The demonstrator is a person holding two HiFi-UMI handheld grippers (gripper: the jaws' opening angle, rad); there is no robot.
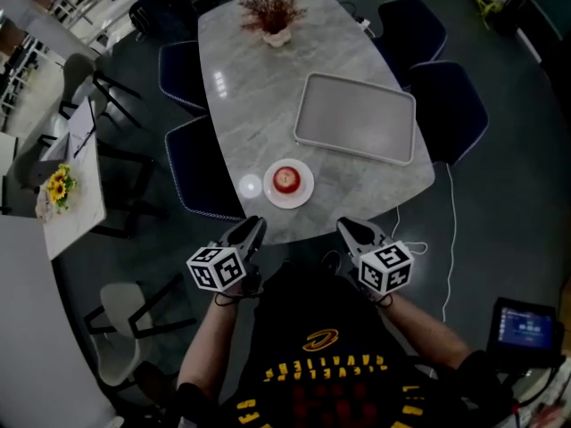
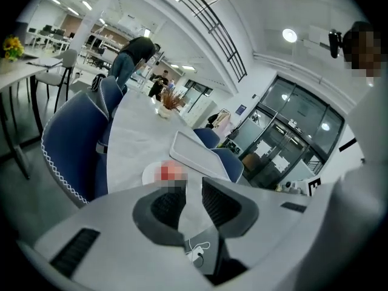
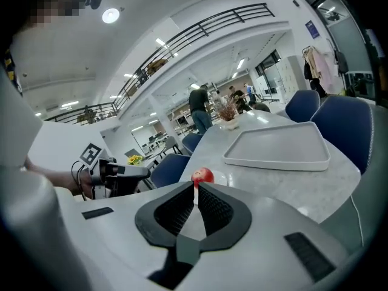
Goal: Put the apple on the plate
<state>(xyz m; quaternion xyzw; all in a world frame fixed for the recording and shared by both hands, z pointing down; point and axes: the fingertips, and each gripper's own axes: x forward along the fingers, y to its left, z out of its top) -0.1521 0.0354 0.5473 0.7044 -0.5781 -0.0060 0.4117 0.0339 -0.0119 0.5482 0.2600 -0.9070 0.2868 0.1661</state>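
Note:
A red apple sits on a small white plate near the front edge of the marble table. Both grippers hang short of that edge, close to the person's body, and touch nothing. My left gripper is left of the plate, my right gripper to its right. In the left gripper view the jaws stand a little apart and empty, with the apple beyond them. In the right gripper view the jaws are almost together, with the apple just past their tips.
A large grey tray lies behind the plate. A small white disc lies left of the plate. A dried plant in a pot stands at the far end. Dark blue chairs line both sides. A white cable hangs at the right.

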